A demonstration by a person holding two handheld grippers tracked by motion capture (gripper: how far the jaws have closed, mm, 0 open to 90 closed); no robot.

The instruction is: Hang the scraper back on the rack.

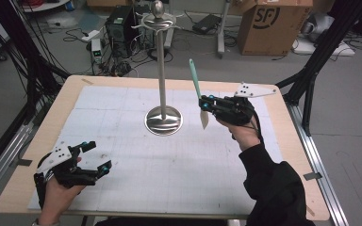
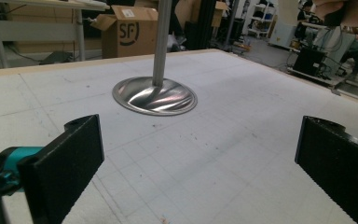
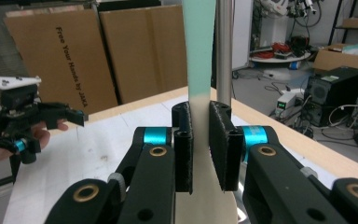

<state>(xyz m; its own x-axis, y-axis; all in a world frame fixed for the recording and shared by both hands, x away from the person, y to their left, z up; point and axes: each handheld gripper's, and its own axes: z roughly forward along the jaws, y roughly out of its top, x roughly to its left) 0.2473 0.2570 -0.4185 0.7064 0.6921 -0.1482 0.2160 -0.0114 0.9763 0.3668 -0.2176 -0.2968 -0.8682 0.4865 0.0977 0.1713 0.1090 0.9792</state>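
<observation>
A spatula (image 1: 195,77) with a teal handle and a pale blade stands nearly upright above the right side of the table, handle up. My right gripper (image 1: 202,104) is shut on it where handle meets blade. In the right gripper view the spatula (image 3: 198,56) rises between the pads of my right gripper (image 3: 199,116), just left of the stand's pole (image 3: 223,51). The metal stand (image 1: 162,70) has a round base (image 1: 163,120) and curved hooks at its top. My left gripper (image 1: 98,156) rests open at the table's front left, nothing between its jaws. The left gripper (image 2: 199,135) faces the stand's base (image 2: 154,95).
A white gridded mat (image 1: 136,160) covers the wooden table (image 1: 14,188). Behind the table are a cardboard box (image 1: 268,23), a computer case (image 1: 120,23) and loose cables on the floor. Black frame posts (image 1: 320,52) stand at the right and left edges.
</observation>
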